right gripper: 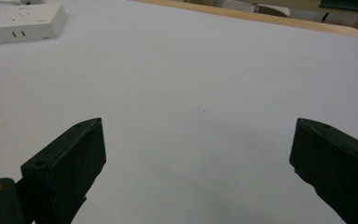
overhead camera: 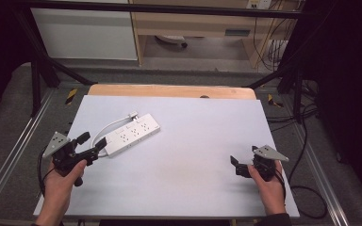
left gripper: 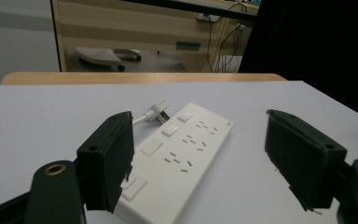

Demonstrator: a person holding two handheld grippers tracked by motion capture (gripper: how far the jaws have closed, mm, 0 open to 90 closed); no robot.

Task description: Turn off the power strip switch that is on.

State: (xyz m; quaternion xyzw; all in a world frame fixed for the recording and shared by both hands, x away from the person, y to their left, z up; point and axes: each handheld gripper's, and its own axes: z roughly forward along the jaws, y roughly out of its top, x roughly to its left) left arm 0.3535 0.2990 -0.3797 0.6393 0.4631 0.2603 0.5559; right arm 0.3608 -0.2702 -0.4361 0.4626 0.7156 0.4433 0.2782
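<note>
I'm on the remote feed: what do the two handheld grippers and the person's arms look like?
Both are black two-jaw tools. The left gripper and the right gripper each carry a grey three-cornered plate on top and trail a black cable. Up close, the left one's blocky black pads sit on arms with a brass-ringed hole. A dark sleeve cuff shows at the right wrist.

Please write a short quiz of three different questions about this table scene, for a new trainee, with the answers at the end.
1. True or false: the left claw grips the power strip.
2. Where does the strip's plug lie? A) at the strip's far end B) under the right claw C) off the table
3. Fill in: the right claw's jaws stand ____ over bare table.

Key: 1 false, its jaws stand open at the strip's near end. 2 A. 3 open.
</note>
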